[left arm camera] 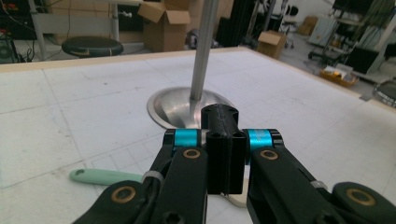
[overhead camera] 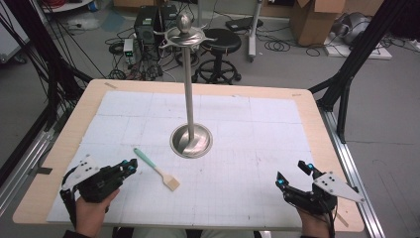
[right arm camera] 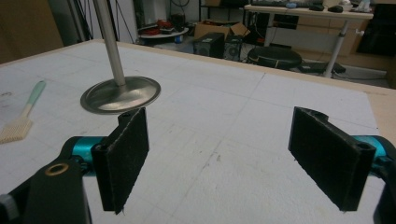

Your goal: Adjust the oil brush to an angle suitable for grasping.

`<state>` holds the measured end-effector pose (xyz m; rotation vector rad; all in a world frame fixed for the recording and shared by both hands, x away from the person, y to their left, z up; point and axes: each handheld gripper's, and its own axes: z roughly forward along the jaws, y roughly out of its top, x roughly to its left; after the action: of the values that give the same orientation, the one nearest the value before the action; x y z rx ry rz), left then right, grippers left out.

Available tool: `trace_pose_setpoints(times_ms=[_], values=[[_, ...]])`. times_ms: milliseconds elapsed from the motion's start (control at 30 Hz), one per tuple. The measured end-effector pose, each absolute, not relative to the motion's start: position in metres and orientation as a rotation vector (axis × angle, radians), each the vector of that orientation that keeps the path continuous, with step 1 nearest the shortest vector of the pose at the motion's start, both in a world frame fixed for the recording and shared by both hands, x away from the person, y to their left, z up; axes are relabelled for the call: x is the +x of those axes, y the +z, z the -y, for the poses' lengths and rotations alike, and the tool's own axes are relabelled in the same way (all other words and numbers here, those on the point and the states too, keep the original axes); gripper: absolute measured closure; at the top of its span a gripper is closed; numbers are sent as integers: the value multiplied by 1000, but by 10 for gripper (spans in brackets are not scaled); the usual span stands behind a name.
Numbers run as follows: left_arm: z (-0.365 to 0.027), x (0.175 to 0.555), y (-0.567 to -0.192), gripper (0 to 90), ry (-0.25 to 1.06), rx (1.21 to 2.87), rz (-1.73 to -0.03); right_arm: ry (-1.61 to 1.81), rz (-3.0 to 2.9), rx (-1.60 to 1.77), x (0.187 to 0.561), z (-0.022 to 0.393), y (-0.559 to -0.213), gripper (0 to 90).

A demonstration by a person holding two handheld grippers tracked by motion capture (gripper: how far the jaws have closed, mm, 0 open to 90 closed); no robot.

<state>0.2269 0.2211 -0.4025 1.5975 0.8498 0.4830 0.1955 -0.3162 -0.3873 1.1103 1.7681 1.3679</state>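
**Operator:** Status check. Left hand-held gripper (overhead camera: 130, 165) sits near the front left corner of the counter (overhead camera: 59, 148), jaws fully closed pad to pad, nothing between them. Right hand-held gripper (overhead camera: 292, 175) rests near the front right, jaws spread wide, nothing held.

**Technician:** Position of the work item?

**Operator:** Brush (overhead camera: 156, 169), mint-green handle, pale bristle head, lies flat on the white mat (overhead camera: 247, 148), just beside the left hand-held gripper's tips and apart from them. Handle points up-left toward the far side, bristles toward the front edge. In the left gripper view the handle (left arm camera: 100, 176) shows to the lower left of the closed jaws. Steel stand (overhead camera: 190, 140), with dished base and tall pole, is in the centre of the mat, near the brush.

**Technician:** Failure risks from this state?

**Operator:** Judged, not observed: closed jaws cannot admit the handle, so an approach without reopening would push the brush across the mat. The handle is thin and lies flat, so a shallow pinch could let it slip or pivot. A sideways sweep could knock the brush against the stand base.

**Technician:** Legible markings?

**Operator:** No brand, label or text can be read on the brush, stand, mat or hand-held grippers.
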Motion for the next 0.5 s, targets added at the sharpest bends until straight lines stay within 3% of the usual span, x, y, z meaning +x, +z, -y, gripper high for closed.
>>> trace_pose_setpoints(times_ms=[500], values=[[-152,266,-424,897,411,1707,-939,1367,-1787,1103,197,315,-388,190]])
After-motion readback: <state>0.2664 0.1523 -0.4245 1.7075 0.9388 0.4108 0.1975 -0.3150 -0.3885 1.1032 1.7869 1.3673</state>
